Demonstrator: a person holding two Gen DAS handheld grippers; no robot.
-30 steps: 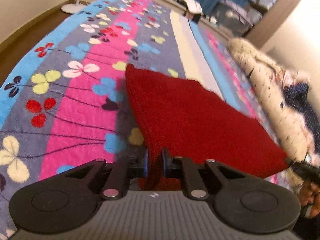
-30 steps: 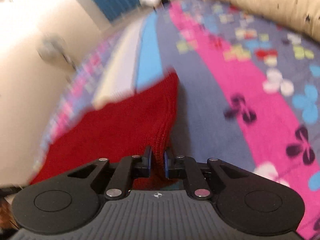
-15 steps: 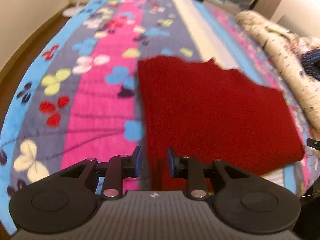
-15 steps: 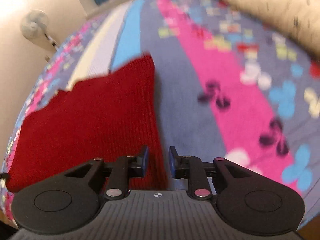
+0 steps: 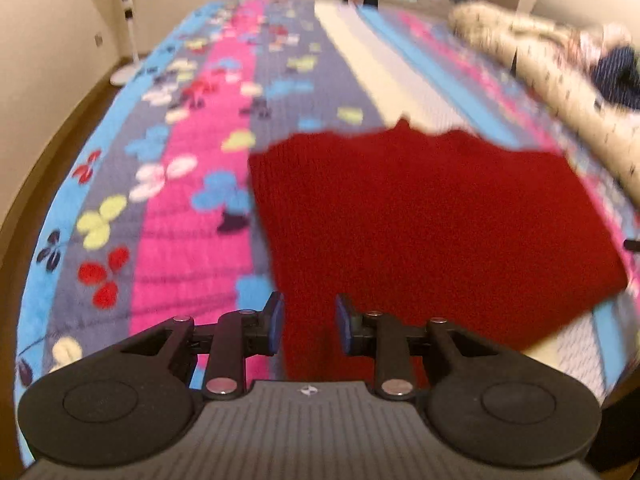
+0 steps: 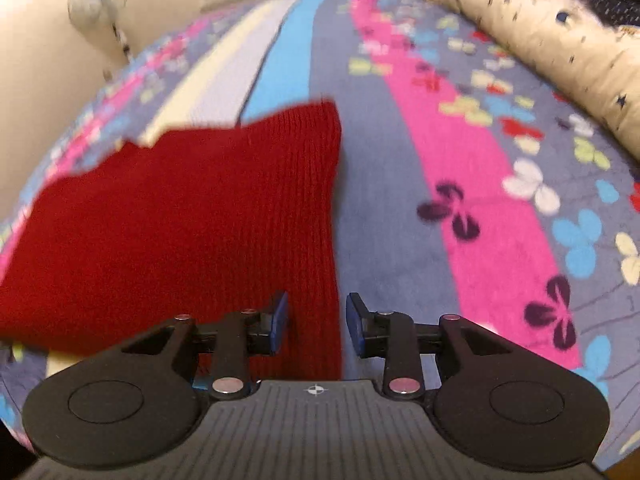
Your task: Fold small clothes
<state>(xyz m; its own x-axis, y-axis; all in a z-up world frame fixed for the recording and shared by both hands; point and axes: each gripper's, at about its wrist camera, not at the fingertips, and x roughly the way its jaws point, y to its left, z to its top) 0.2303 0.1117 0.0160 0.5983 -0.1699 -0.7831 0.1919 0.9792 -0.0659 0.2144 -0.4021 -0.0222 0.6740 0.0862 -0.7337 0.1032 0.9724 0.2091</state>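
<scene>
A red knit garment lies flat and folded on the flowered blanket. My left gripper is open over the garment's near left corner; the cloth shows between the blue pads, which do not press it. In the right wrist view the same red garment spreads out to the left. My right gripper hovers over its near right corner with its jaws opening. The cloth's right edge runs between those pads without being pinched.
A rolled beige quilt runs along the bed's right side, with dark blue clothing beyond it. A standing fan is by the wall at the left. The bed's near edge lies just below both grippers.
Both grippers were shut on the red garment's near corners, holding it up. Both have since opened and drawn back a little, and the garment now lies flat on the blanket.
</scene>
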